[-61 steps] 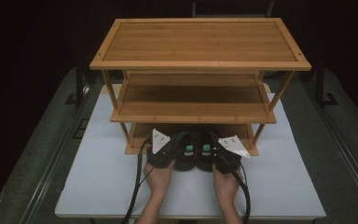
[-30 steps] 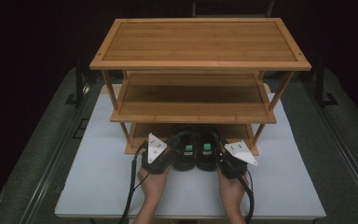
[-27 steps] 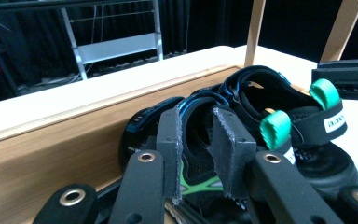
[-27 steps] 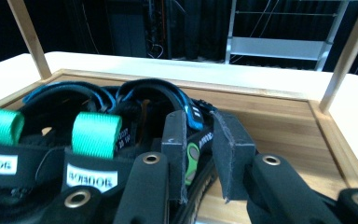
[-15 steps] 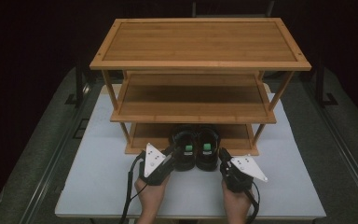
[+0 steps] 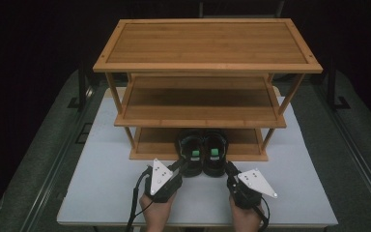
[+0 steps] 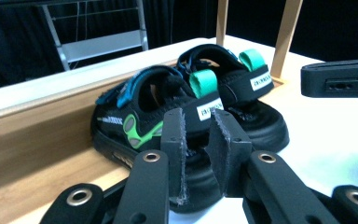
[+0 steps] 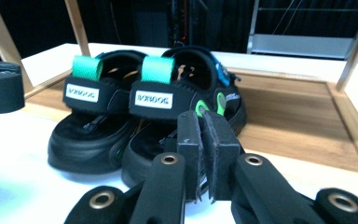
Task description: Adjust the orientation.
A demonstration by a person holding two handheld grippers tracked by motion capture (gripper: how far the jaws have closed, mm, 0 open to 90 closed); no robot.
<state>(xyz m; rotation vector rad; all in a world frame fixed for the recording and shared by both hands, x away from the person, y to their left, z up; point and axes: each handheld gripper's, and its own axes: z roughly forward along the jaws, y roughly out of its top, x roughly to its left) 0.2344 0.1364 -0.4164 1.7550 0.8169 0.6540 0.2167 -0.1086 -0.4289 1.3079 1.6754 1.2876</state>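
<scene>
Both claws pressed together and empty, left claw [image 6: 181,166] and right claw [image 6: 230,169] just behind the heels of the sandals [image 6: 203,153], toes on the rack's bottom shelf [image 6: 157,145], heels over the counter [image 6: 101,188].

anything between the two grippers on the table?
Bare white table, seen in the high view. The left gripper and right gripper sit apart, just behind the sandals.

Pretty dark room, black curtains [image 6: 38,29] all around with the light falling mostly on the white table [image 6: 106,193]. Grey floor [image 6: 34,159] runs down both sides of it, and a metal frame [image 7: 98,37] stands back against the curtains.
</scene>
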